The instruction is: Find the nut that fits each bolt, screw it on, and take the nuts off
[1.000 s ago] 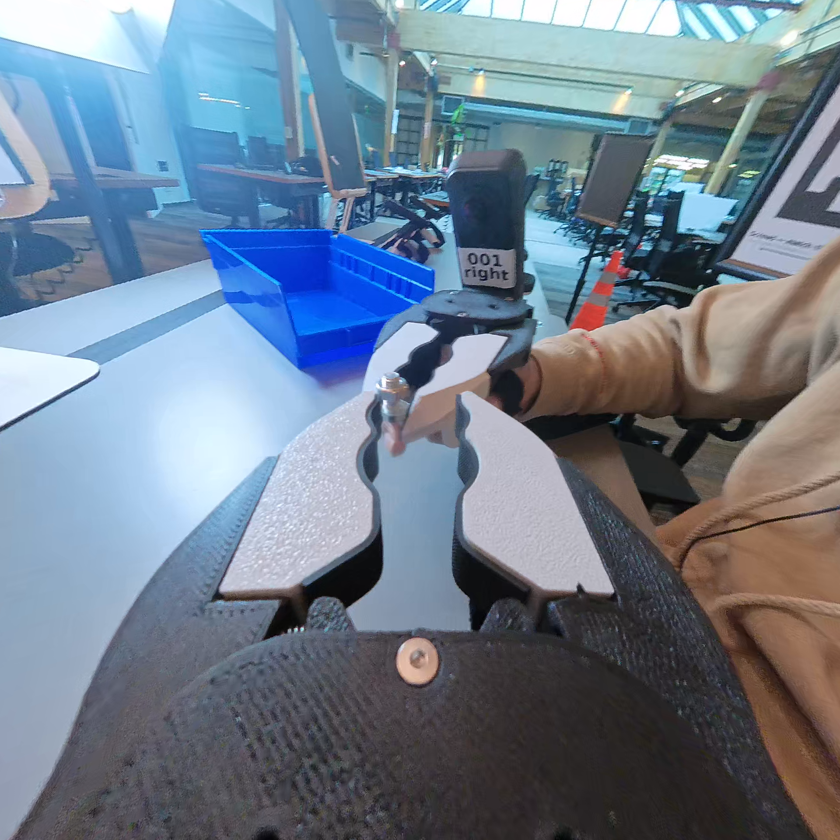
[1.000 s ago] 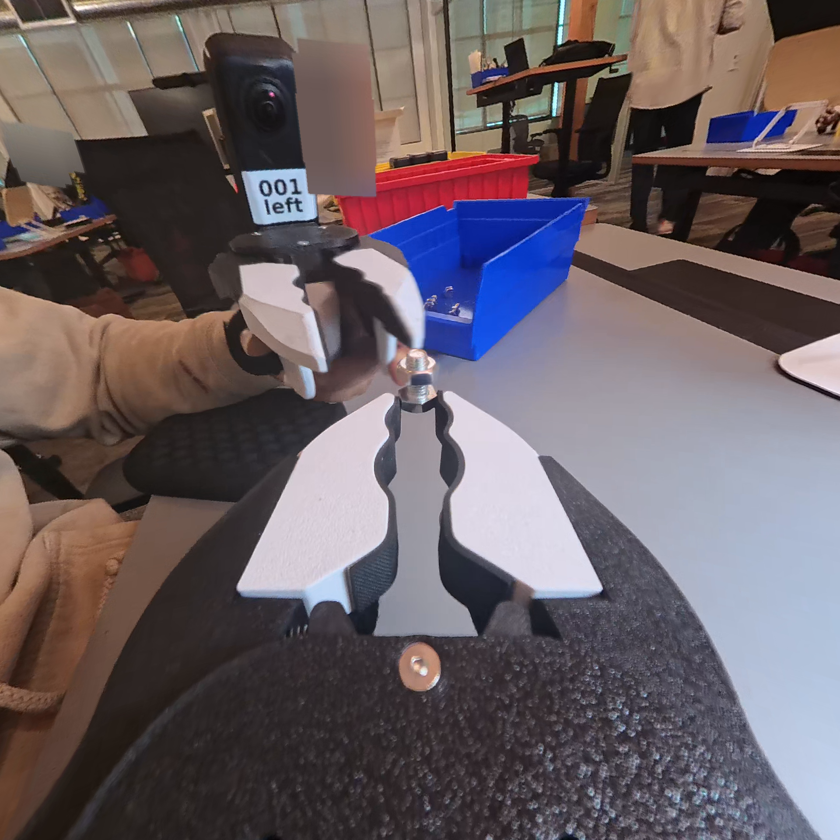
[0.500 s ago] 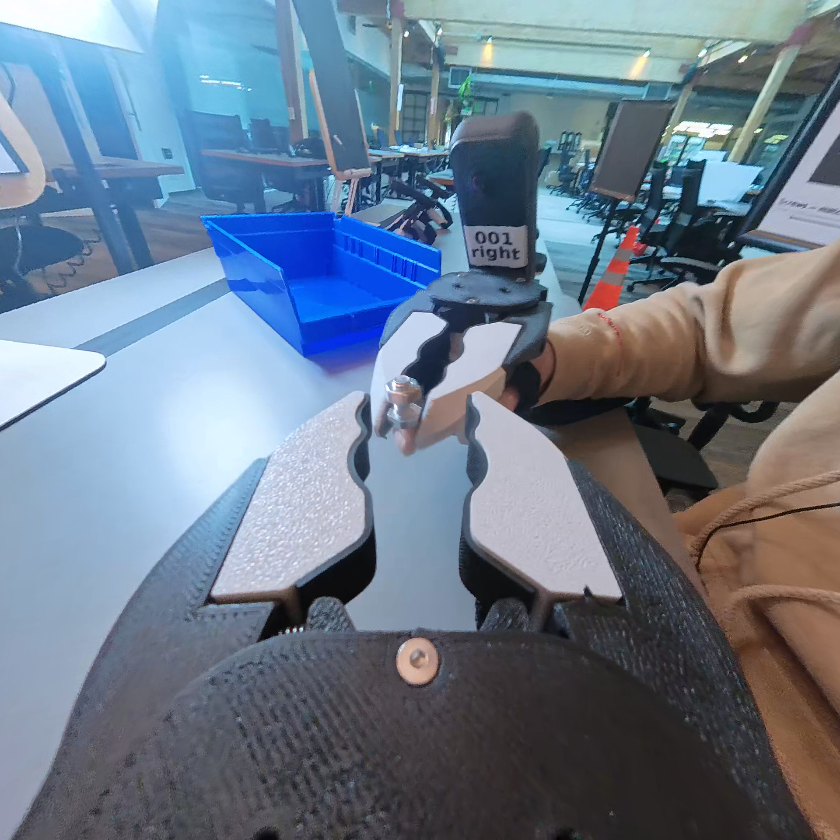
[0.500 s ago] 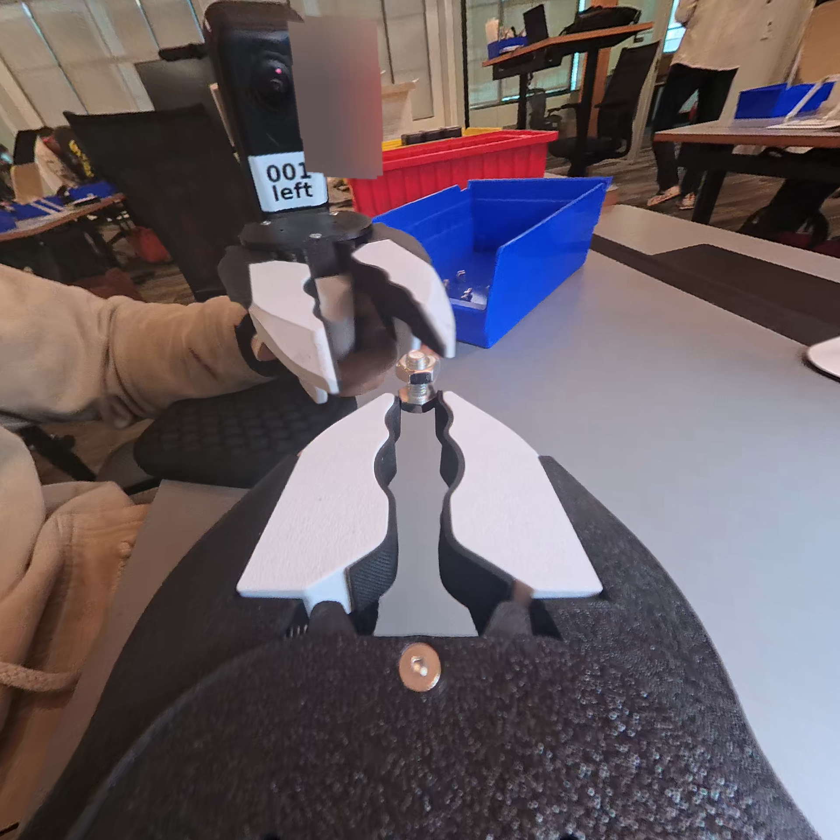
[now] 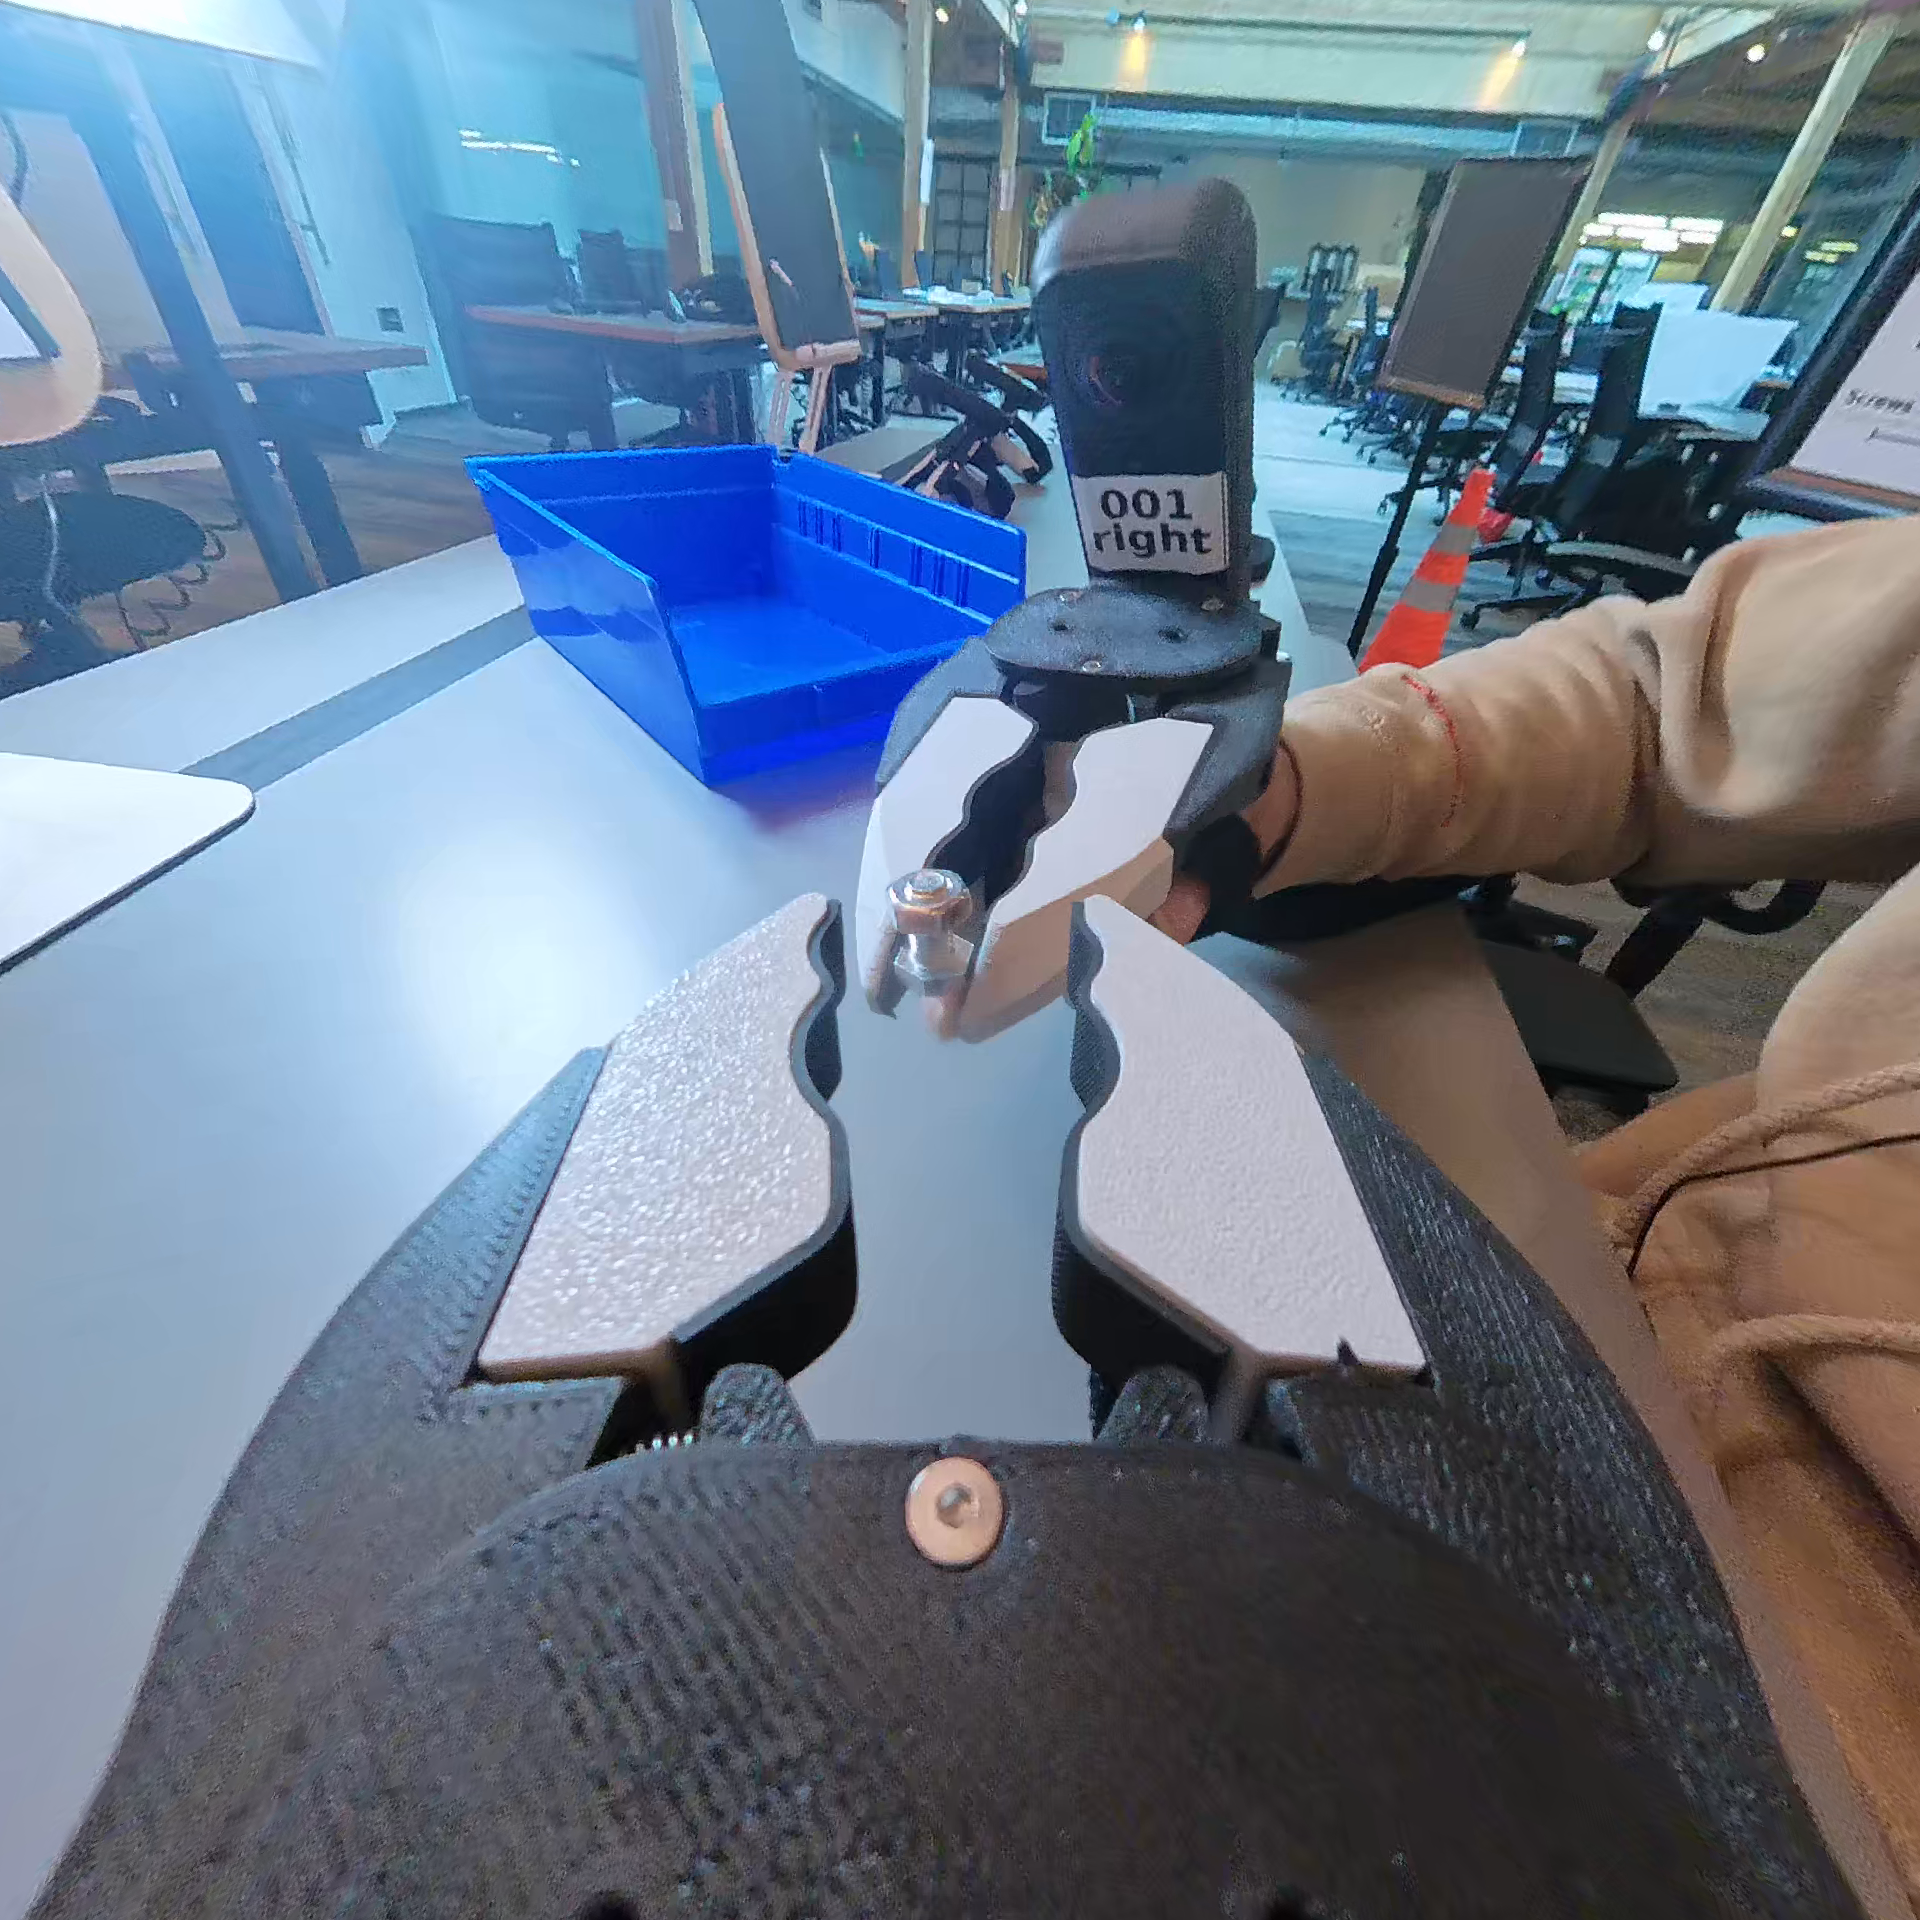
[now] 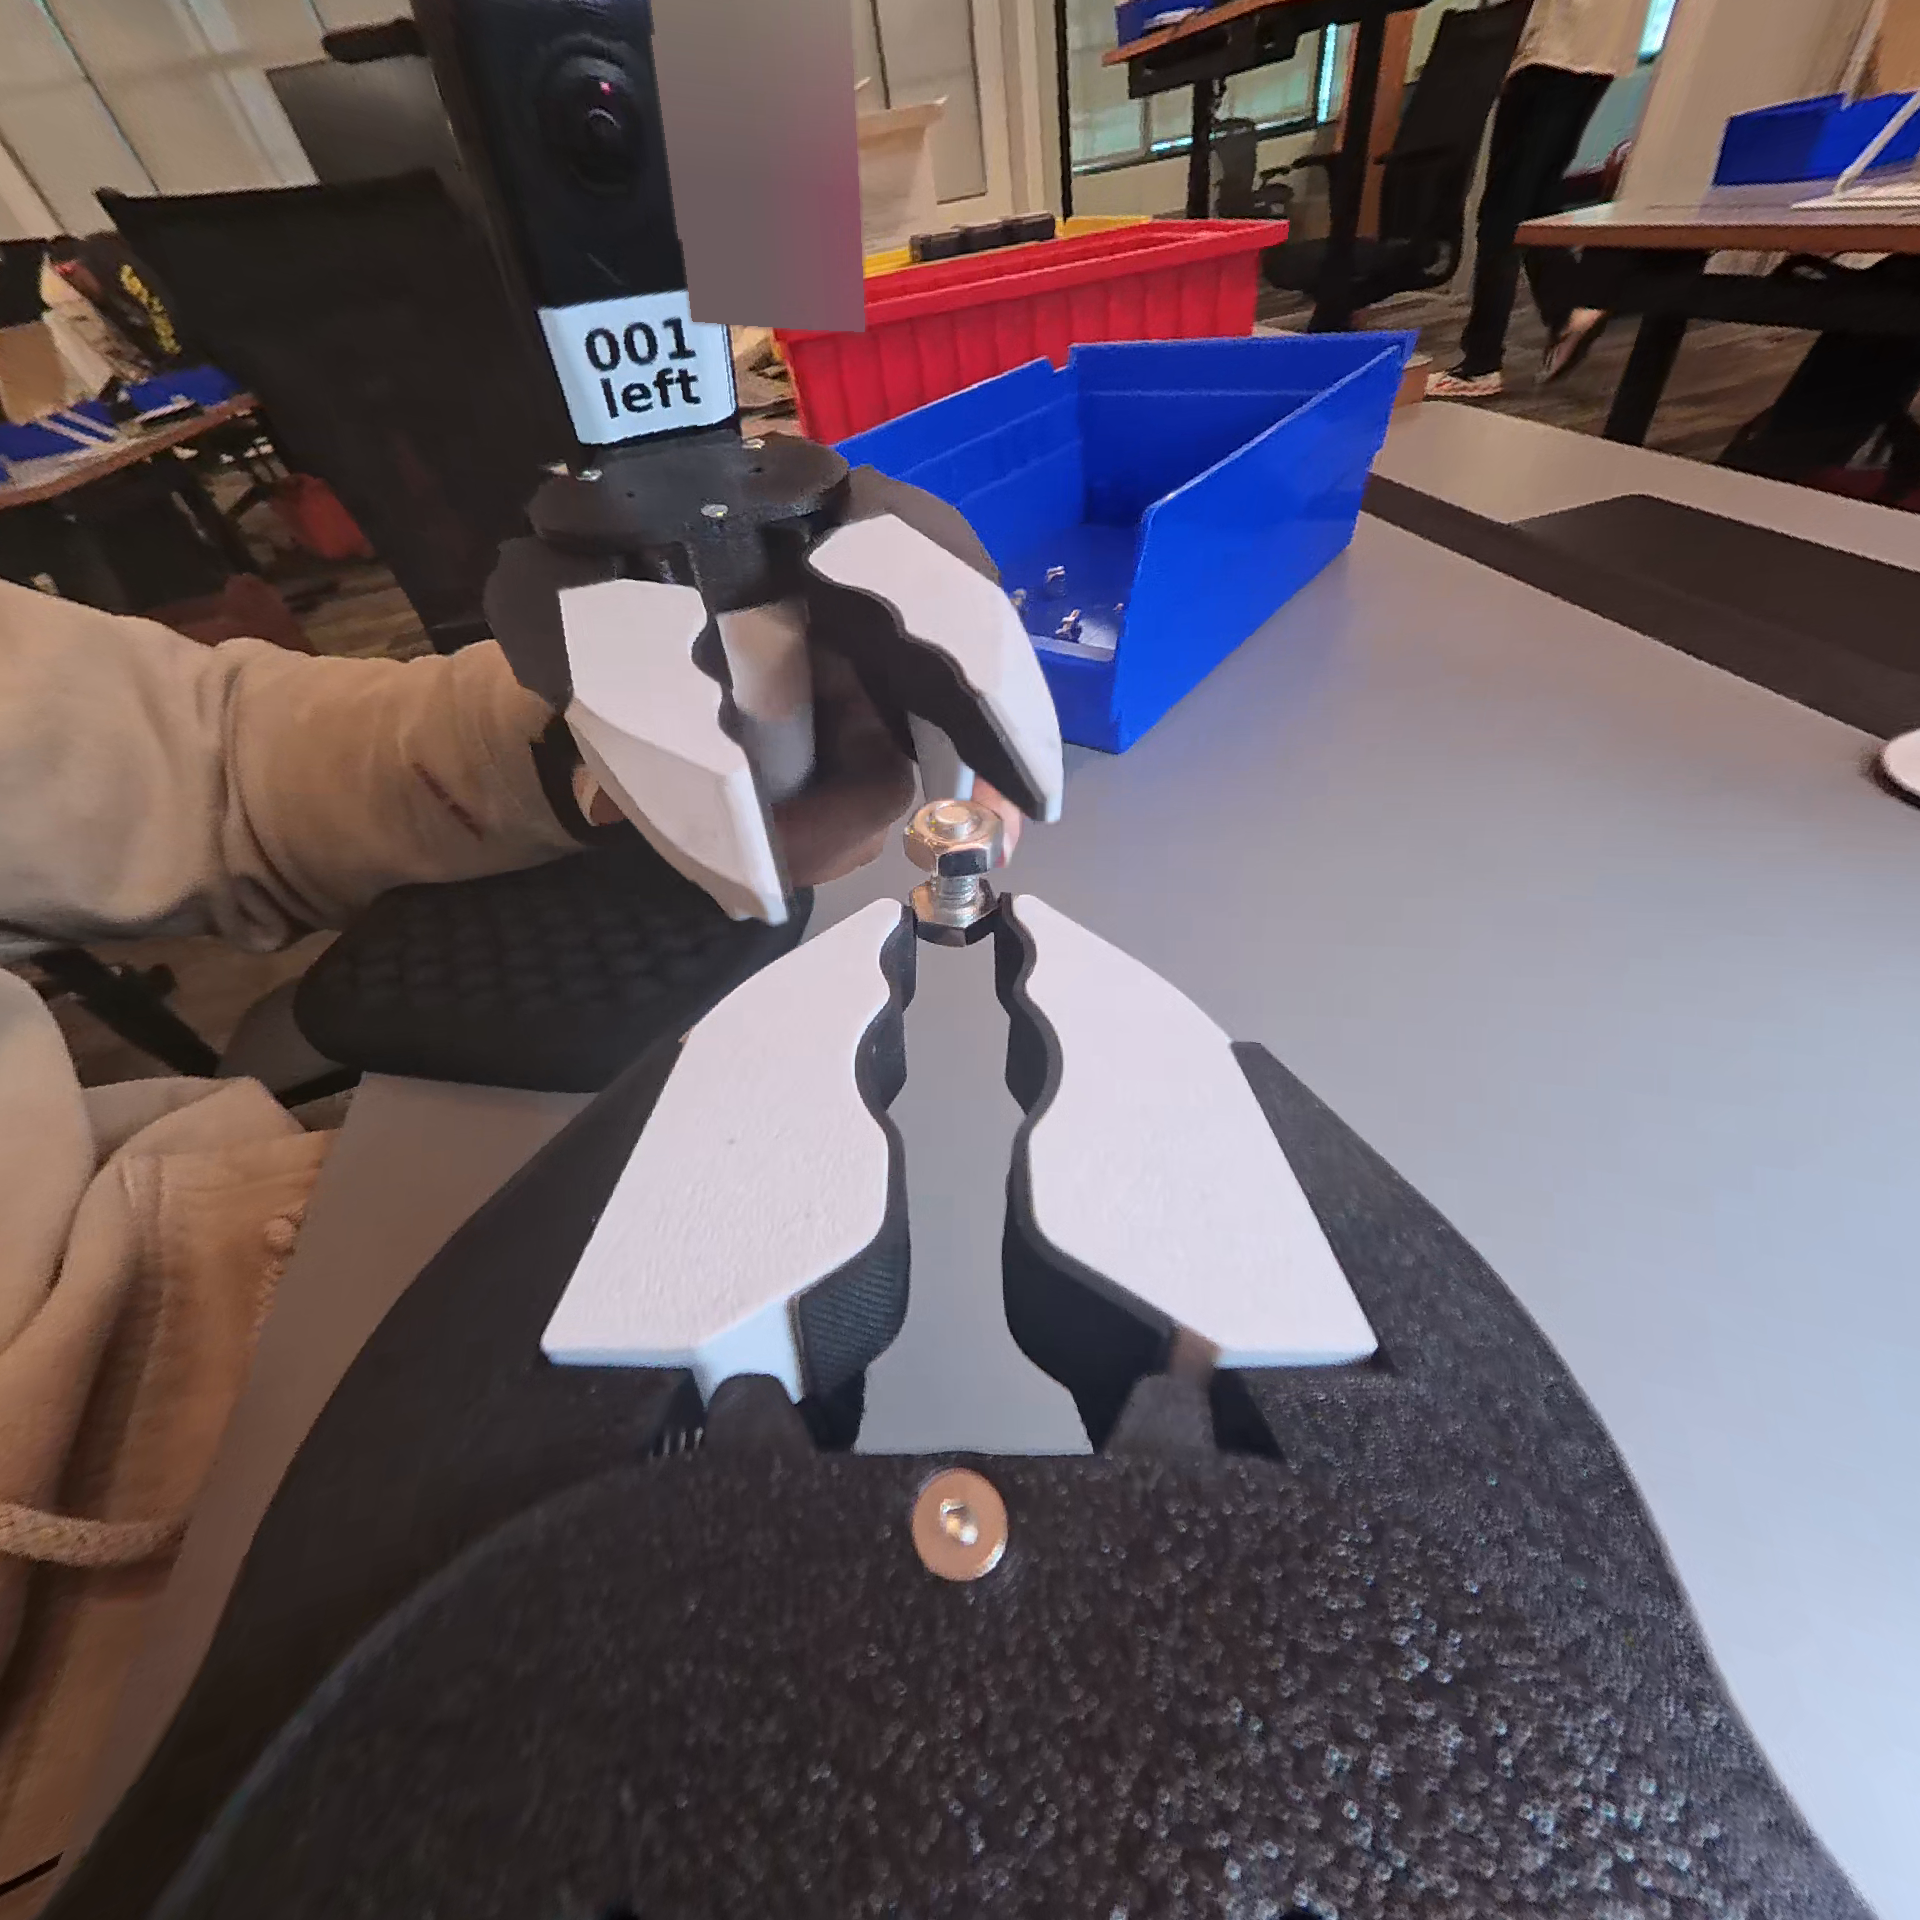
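Left gripper point(image 5: 951, 940): its two white fingers are seen spread well apart, nothing between them. In the right wrist view it is seen just beyond the bolt, its fingertips point(image 6: 1023, 774) beside the nut's far side; whether they touch the nut cannot be told.

Bolt point(image 6: 951, 899): one is seen, silver metal, standing upright, with a short threaded shank. Its hexagonal head is clamped at the bottom, between the tips of the right gripper, above the grey table.

Nut point(image 6: 953, 840): one is seen on the bolt, silver and hexagonal, sitting at the top of the shank with the shank's flat end showing in its middle. A short stretch of bare thread is left between nut and head.

Right gripper point(image 6: 951, 920): its fingers are closed down to a narrow gap and pinch the bolt's head at their very tips. In the left wrist view it is seen pointing down and towards the camera, bolt and nut at its tip.

Blue bin point(image 6: 1257, 582): one is seen near, well behind both grippers on the table, open at the top with a cut-down front. A few small silver fasteners point(image 6: 1060, 613) lie on its floor; their number cannot be told exactly.

Red bin point(image 6: 1039, 301): one is seen, behind the blue bin.

Table point(image 6: 1455, 935): one grey surface, under both grippers.
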The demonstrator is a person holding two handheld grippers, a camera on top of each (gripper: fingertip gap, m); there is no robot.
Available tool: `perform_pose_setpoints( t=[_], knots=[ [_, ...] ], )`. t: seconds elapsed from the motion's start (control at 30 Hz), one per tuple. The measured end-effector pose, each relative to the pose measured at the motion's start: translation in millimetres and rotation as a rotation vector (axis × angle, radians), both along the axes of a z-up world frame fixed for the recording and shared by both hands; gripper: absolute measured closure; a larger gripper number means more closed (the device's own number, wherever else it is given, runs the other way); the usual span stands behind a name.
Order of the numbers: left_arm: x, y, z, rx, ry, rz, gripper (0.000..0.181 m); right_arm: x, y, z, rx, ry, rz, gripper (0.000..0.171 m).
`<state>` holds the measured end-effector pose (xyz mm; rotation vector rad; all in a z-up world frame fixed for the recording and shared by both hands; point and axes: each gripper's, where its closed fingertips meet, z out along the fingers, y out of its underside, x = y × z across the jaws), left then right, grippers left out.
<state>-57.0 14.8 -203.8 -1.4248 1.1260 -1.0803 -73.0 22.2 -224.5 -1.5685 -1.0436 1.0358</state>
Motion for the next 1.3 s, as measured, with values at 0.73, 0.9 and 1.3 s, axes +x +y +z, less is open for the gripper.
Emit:
perform_pose_setpoints(
  t=[0.73,0.9,1.3],
  knots=[
    [-6,1,4,-0.034,-0.033,-0.024,0.155,9,12,-4,-0.031,-0.029,-0.063,0.157],
    [1,0,-7,-0.004,0.024,-0.009,0.14,1,3,-7,-0.023,-0.047,-0.018,0.157],
    [-1,2,-6,0.016,0.023,0.003,0.141,1,3,-10,-0.039,-0.054,-0.019,0.157]
  ],
)
